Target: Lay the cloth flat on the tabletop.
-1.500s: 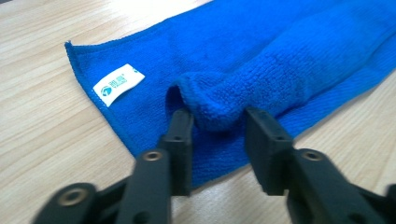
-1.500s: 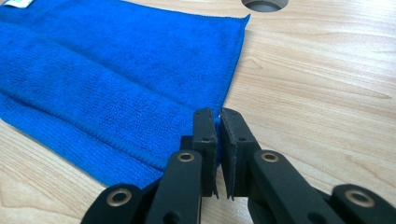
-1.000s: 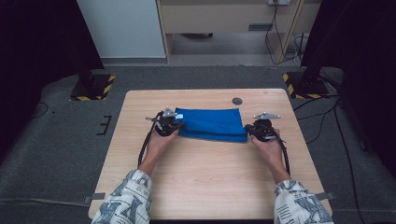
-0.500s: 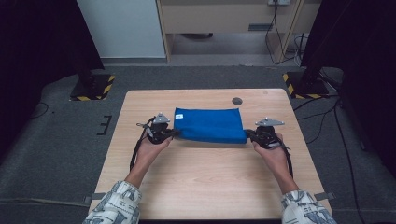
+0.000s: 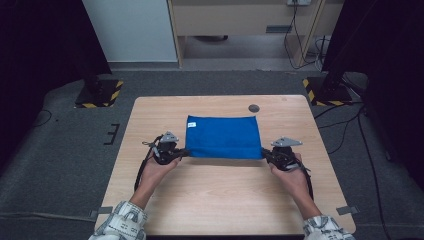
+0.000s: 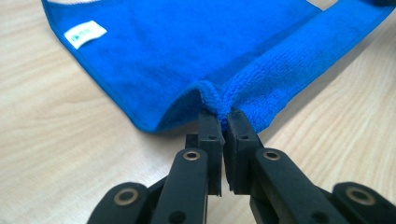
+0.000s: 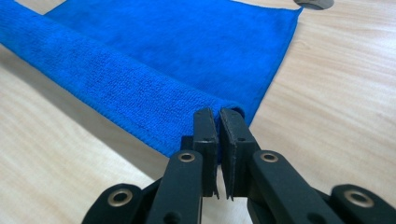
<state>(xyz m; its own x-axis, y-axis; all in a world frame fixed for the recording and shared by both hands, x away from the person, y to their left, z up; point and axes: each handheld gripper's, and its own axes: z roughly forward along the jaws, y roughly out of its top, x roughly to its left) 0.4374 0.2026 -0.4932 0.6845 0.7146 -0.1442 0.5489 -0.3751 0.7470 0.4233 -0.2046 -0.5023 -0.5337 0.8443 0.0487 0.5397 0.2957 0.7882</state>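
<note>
we're holding a blue cloth [image 5: 223, 136] by its near edge on the wooden desk [image 5: 220, 200]. left tool [image 5: 181, 153] is pinching the near-left corner, jaws pressed together on the fabric; in the left gripper view the left tool [image 6: 222, 116] is biting a bunched bit of hem where the cloth [image 6: 201, 51] is humping up off the desk [image 6: 56, 140]. right tool [image 5: 265, 154] is pinching the near-right corner the same way; in the right gripper view the right tool [image 7: 218, 113] is clamping the end of a rolled-over fold of cloth [image 7: 154, 60], with the desk [image 7: 345, 116] showing beside it.

the cloth is lying mid-desk, slightly toward the far side, spread flat as a rectangle. its near edge is sitting doubled over as a thick band running between the two tools and looking lifted just off the surface. a small white label [image 6: 85, 34] is showing near the far-left corner of the cloth, also visible from above [image 5: 192, 125]. a dark round cap [image 5: 254, 108] is sitting in the desk just beyond the far-right corner, not touching the cloth. our hands are coming in from the near edge, patterned sleeves [image 5: 120, 226] at the bottom.
</note>
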